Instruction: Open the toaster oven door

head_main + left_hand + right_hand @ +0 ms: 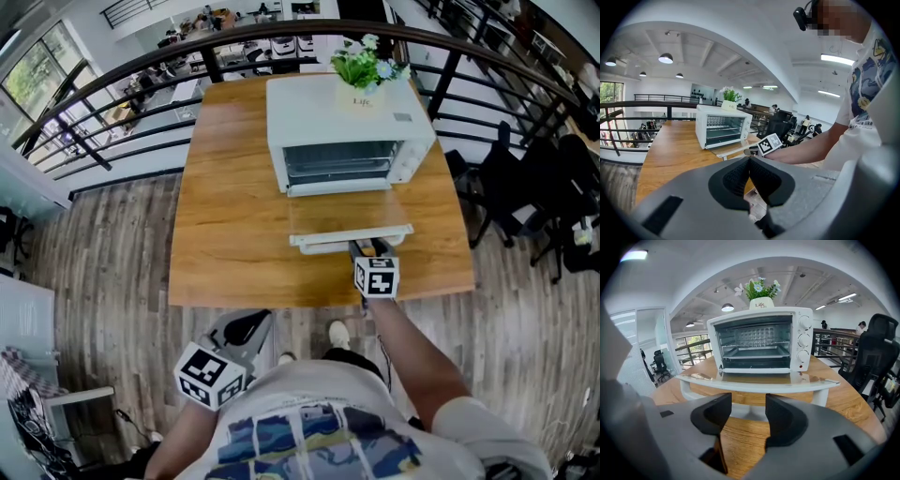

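Lying flat toward 6 o'clock over the wooden bench (pixel 234 187), the glass door (pixel 347 214) of the white toaster oven (pixel 347 117) looks fully opened, with the right tool (pixel 747 416) spread empty just short of its handle (pixel 759 387) and the left tool (pixel 750 176) pinched closed.

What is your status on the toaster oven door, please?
Right gripper open, empty, short of the handle. Left gripper shut, held back. Toaster oven door fully down. Nothing in the way.

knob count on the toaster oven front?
3, in a column on the toaster oven's right front panel: top knob, middle knob, bottom knob. None appear hidden.
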### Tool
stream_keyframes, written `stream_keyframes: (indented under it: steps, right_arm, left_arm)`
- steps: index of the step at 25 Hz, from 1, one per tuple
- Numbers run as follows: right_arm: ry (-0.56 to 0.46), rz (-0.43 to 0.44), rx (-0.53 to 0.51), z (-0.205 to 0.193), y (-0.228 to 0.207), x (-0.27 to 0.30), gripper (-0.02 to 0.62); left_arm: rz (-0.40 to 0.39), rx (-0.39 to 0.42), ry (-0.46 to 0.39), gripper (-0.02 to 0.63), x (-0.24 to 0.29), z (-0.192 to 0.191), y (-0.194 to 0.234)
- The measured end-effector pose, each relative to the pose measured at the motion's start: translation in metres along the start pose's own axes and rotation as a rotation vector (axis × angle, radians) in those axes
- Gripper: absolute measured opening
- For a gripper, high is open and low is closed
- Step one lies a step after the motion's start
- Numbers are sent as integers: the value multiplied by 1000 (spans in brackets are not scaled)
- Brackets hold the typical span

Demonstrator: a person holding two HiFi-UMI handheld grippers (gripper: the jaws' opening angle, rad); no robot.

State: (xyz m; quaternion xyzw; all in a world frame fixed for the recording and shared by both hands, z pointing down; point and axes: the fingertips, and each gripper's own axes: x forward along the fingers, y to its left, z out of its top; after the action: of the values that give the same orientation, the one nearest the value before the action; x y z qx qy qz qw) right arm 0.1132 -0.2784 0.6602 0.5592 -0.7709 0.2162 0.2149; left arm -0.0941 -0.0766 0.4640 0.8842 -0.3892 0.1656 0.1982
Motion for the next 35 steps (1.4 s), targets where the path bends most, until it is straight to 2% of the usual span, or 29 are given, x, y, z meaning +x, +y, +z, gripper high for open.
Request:
stream_keyframes:
  steps: [17,27,35]
  right_arm:
    - [37,0,12,-33,-4,17,206]
    - [-32,-32,-3,-47,-8,21,212]
    - [22,-37,8,-73,-13,23,207]
  left_arm:
    - [13,-11,32,3,9,-2,2]
    - [16,-8,56,3,13,-3,2]
    - [17,-9,68,3,18,-4,4]
